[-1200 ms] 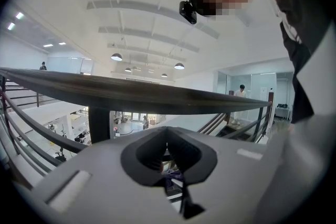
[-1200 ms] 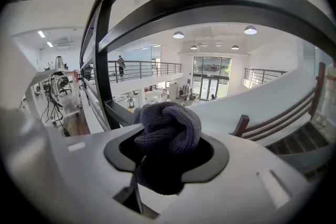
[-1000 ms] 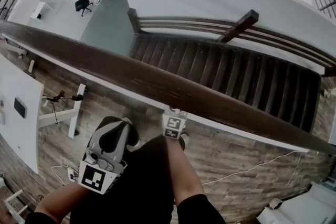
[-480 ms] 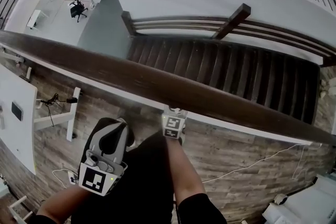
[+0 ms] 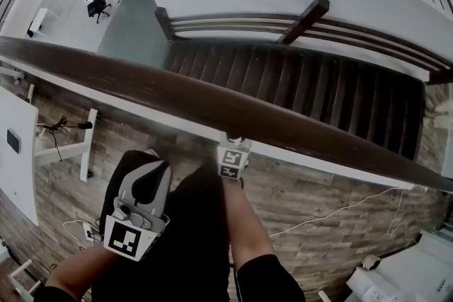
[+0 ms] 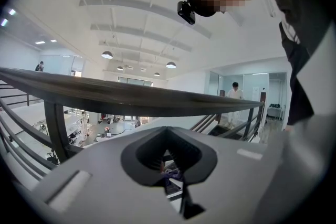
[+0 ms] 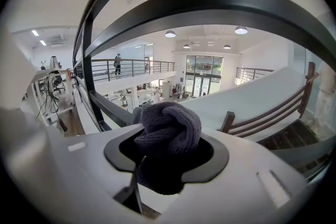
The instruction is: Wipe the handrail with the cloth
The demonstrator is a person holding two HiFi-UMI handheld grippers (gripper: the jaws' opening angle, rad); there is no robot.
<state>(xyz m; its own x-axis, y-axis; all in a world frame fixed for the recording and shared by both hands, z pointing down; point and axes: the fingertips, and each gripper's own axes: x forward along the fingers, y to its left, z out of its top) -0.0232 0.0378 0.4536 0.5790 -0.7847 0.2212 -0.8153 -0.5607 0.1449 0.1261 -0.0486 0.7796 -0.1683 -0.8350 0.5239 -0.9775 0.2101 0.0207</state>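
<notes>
Only via right gripper view: cloth (image 7: 168,126) in right hand-held gripper (image 7: 167,157).

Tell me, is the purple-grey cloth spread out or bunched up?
Bunched up: the purple-grey knitted cloth forms a wadded ball clamped in the right gripper.

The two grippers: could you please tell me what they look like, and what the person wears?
The left gripper has a light grey body with a black teardrop-shaped recess and a white cube bearing a black square marker. The right gripper is the same grey, with a similar marked cube. The person wears short black sleeves.
</notes>
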